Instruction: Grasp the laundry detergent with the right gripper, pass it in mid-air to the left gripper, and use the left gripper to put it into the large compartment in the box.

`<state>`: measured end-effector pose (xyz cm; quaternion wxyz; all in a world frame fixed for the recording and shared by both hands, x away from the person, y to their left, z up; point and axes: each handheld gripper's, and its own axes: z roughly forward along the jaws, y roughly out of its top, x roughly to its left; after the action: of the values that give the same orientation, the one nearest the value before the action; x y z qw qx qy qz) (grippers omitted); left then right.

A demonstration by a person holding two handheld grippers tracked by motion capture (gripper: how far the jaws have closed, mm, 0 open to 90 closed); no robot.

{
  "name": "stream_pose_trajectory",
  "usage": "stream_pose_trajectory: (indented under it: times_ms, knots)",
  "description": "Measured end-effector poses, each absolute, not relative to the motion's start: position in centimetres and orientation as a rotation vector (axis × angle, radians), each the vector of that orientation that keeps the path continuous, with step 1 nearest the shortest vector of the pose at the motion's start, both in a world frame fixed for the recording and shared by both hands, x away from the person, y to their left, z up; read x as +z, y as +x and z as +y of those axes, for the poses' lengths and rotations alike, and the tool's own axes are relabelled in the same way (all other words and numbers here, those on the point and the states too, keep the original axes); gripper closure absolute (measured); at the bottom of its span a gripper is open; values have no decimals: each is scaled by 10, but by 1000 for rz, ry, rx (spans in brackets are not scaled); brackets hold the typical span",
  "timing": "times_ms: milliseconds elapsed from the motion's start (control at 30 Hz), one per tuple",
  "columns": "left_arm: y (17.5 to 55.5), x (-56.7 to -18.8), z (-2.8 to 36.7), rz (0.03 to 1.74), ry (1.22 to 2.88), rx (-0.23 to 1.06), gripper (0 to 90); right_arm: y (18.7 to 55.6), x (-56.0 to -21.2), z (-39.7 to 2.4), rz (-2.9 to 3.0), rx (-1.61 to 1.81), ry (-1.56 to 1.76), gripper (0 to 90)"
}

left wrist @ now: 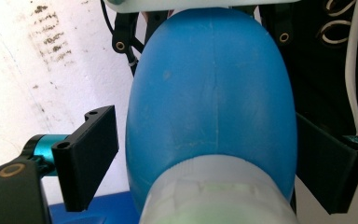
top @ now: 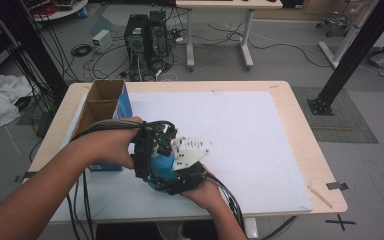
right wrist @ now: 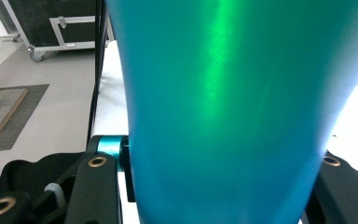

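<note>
Two claws meet mid-frame over the worktop (top: 280,150): right claw (top: 180,177) clamps a blue bottle (top: 162,167), left claw (top: 152,150) stands narrowly apart around it; next, the left must pinch firmly

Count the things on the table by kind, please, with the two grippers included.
Blue bottle: 1
Cardboard box: 1
White sheet: 1
Grippers: 2, the left gripper and the right gripper
Total: 5

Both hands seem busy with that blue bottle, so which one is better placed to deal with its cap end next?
Probably the left. Its tool straddles the blue bottle near the pale cap, with a gap showing at its left jaw, so it isn't yet clamped. The right tool is already clamped on the body, steadying it.
</note>
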<state>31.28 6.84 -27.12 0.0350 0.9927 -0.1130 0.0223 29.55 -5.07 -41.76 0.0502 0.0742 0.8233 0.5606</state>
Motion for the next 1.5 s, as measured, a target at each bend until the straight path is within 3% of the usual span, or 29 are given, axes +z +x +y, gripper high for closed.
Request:
stream_pose_trajectory:
  times_ms: [433,1000,1167,1500]
  knots:
    - [310,-270,67,-360,3058,85,183,294,-418,-50,2495,1716,232,449]
    - [309,-270,66,-381,3087,92,340,292,-418,-49,2485,1721,224,449]
    - [310,-272,66,-382,3087,39,378,292,-419,-48,2479,1711,228,451]
    - [310,-275,63,-370,3143,20,389,291,-421,-46,2508,1723,217,452]
